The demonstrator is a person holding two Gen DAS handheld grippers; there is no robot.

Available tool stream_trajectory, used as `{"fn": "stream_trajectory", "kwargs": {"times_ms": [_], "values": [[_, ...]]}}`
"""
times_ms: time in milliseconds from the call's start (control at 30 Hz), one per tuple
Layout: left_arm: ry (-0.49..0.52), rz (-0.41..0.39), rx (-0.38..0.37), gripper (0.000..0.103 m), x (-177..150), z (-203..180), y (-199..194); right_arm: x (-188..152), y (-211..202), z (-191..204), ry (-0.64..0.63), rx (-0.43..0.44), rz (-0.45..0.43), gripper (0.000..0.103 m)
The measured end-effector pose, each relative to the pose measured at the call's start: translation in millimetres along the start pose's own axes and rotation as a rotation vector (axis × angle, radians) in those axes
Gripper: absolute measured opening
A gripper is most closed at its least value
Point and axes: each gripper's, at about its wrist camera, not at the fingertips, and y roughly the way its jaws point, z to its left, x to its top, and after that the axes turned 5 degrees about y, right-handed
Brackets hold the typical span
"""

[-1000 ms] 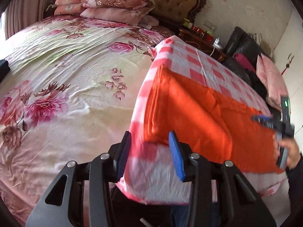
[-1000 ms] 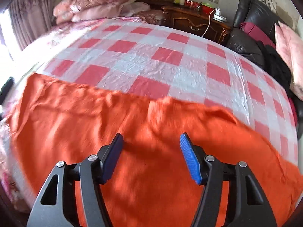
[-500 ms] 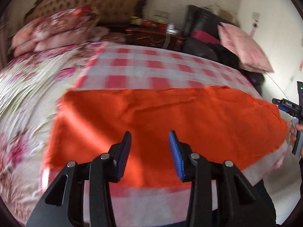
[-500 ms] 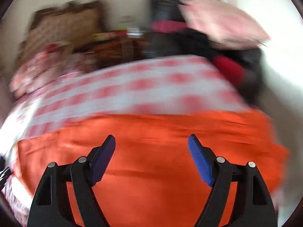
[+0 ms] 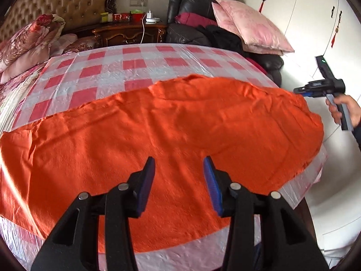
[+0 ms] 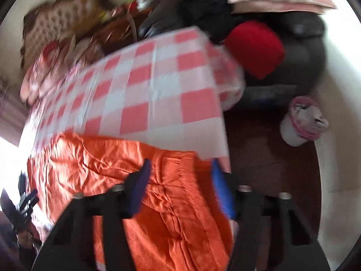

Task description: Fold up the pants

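Left wrist view: orange pants (image 5: 171, 135) lie spread lengthwise across the checked sheet (image 5: 126, 67) on the bed, reaching nearly from its left edge to its right. They look flat, maybe already doubled leg on leg, but I can't tell for sure. Left gripper (image 5: 179, 176) hovers over the middle of the near edge, jaws wide apart, nothing between them. The right gripper shows at far right, held by the hand (image 5: 345, 113) just off the pants' right end.

Right wrist view (blurred): right gripper (image 6: 180, 180) is at the pants' end (image 6: 135, 180) near the sheet's corner (image 6: 203, 90), jaws wide apart, empty. Cloth here is wrinkled, with a seam or waistband line running under the fingers.

Progress: early to middle. Pants laid out, no crosswise fold visible yet. Left to do, by my read: grab an end, bring it over to the other, then fold again.
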Motion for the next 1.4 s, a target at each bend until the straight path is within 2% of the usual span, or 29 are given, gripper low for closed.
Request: {"fn": "stream_trajectory", "kwargs": {"times_ms": [133, 233, 267, 300, 367, 400, 500, 533, 600, 633, 700, 767, 800, 867, 933, 1000, 1067, 1200, 1400], "values": [[0.009, 0.011, -0.001, 0.045, -2.7, -0.8, -3.2, 0.1, 0.4, -26.0, 0.121, 0.031, -0.039, 0.011], [0.004, 0.014, 0.008, 0.046, -4.5, 4.1, -5.0, -17.8, -10.5, -35.4, 0.196, 0.057, -0.088, 0.012], [-0.001, 0.013, 0.017, 0.051, -6.3, 6.9, -6.3, -21.6, -18.5, -40.1, 0.228, 0.067, -0.115, 0.016], [-0.008, 0.01, 0.026, 0.055, -8.0, 9.8, -7.4, -31.5, -31.9, -44.7, 0.259, 0.058, -0.152, 0.025], [-0.036, 0.005, 0.034, 0.056, -13.9, 19.1, -12.6, -47.2, -52.2, -44.6, 0.274, 0.005, -0.22, 0.042], [-0.057, 0.004, 0.035, 0.056, -17.4, 25.2, -14.6, -60.5, -58.7, -45.3, 0.268, -0.021, -0.226, 0.051], [-0.122, -0.006, 0.03, 0.056, -29.5, 43.1, -24.2, -88.9, -58.9, -51.1, 0.302, -0.02, -0.182, 0.051], [-0.162, -0.021, 0.015, 0.056, -33.7, 50.2, -30.4, -94.6, -58.4, -53.3, 0.319, -0.006, -0.173, 0.051], [-0.318, -0.058, -0.046, 0.056, -48.7, 77.0, -49.2, -104.0, -54.5, -52.0, 0.339, 0.03, -0.15, 0.053], [-0.451, -0.076, -0.084, 0.056, -64.0, 102.3, -61.6, -105.4, -50.8, -49.5, 0.327, 0.007, -0.142, 0.054], [-0.642, -0.127, -0.081, 0.054, -91.5, 144.6, -85.1, -107.4, -45.3, -48.3, 0.344, -0.02, -0.125, 0.053], [-0.792, -0.17, -0.066, 0.053, -118.4, 181.6, -105.4, -111.6, -43.9, -49.4, 0.377, -0.01, -0.127, 0.054], [-0.895, -0.19, -0.071, 0.048, -135.7, 204.5, -115.2, -112.6, -40.5, -48.0, 0.39, -0.017, -0.126, 0.054], [-1.041, -0.24, -0.117, 0.047, -157.4, 234.4, -126.3, -114.1, -36.8, -48.0, 0.416, -0.03, -0.125, 0.055], [-1.146, -0.281, -0.166, 0.047, -171.2, 258.8, -131.0, -117.8, -35.5, -49.0, 0.455, -0.005, -0.13, 0.059], [-1.21, -0.291, -0.176, 0.042, -176.8, 277.0, -128.3, -118.0, -28.0, -44.9, 0.456, 0.021, -0.102, 0.061], [-1.274, -0.26, -0.158, 0.036, -180.2, 294.2, -121.9, -118.7, -26.8, -40.9, 0.44, 0.013, -0.102, 0.059], [-1.294, -0.244, -0.144, 0.03, -178.7, 310.8, -119.0, -123.0, -27.4, -46.1, 0.489, 0.094, -0.09, 0.037], [-1.312, -0.19, -0.078, 0.029, -181.4, 319.6, -118.0, -120.9, -31.3, -41.6, 0.478, 0.079, -0.097, 0.039]]}}
